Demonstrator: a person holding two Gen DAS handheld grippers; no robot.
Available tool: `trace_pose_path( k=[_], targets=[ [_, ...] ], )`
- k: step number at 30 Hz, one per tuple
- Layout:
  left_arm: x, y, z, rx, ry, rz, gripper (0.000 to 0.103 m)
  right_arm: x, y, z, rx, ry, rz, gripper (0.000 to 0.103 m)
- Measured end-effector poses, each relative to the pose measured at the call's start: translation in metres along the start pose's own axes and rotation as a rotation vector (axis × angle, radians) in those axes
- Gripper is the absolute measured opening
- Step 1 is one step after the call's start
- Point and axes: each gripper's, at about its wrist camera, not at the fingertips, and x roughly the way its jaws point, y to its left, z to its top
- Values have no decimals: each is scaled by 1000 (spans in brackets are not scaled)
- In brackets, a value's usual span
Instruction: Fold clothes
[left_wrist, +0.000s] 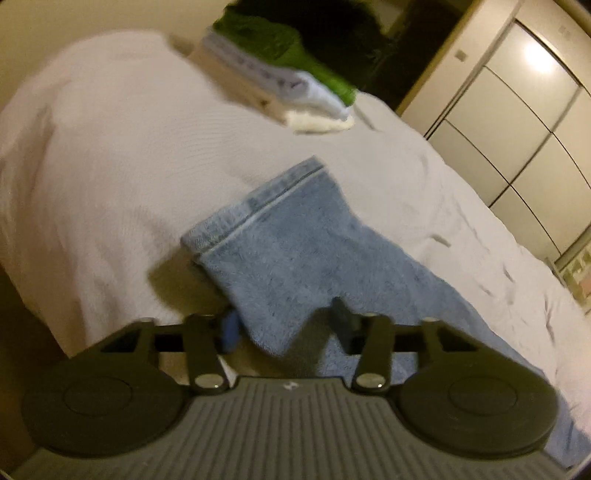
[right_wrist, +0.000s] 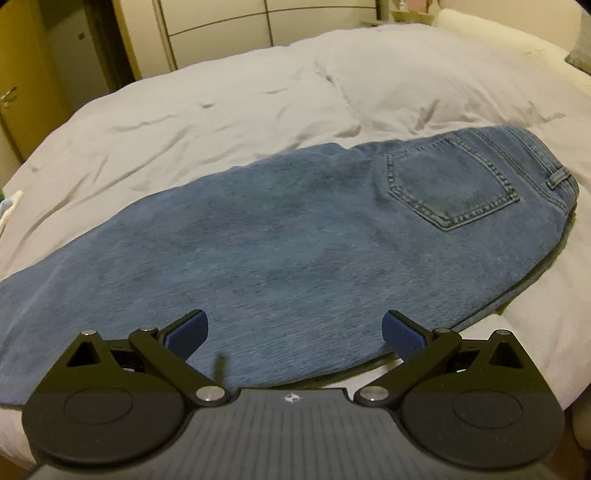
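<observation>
A pair of blue denim jeans (right_wrist: 295, 251) lies folded lengthwise on a white bedspread (right_wrist: 221, 110), its long axis running from the leg end at lower left up to the waistband and back pocket (right_wrist: 450, 184) at upper right. In the left wrist view, the left gripper (left_wrist: 284, 325) holds the lifted hem end of the jeans (left_wrist: 295, 258) between its fingers, though blur hides how firmly. The right gripper (right_wrist: 293, 332) hovers over the middle of the leg with its fingers spread wide apart.
</observation>
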Motion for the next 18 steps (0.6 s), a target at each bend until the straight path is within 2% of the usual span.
trace_pose_path(
  k=[2,5,7,8,9,13,16,18],
  targets=[
    [0,4,2,-15,5,-5,28,2,-7,-1,18,-2,-7,103],
    [14,21,-1,-120,41,-28,32,5,-18,-1,44,-4,-17,103],
    [11,25,-2,-200,29,-43,26,7,-26,-2,62,-6,-23,103],
    [7,20,0,-193,13,-34,19,8,-30,-2,71,-7,-27,103],
    [0,11,1,-159,-12,-27,3,9,-33,-2,79,-8,-30,103],
    [-34,-48,8,80,-123,-73,4,8,-50,-5,104,-11,-31,103],
    [-60,-117,4,309,-193,-184,4,5,-62,-4,131,-25,-31,103],
    [-71,-165,-11,450,-198,-283,4,2,-70,-4,147,-35,-29,103]
  ],
)
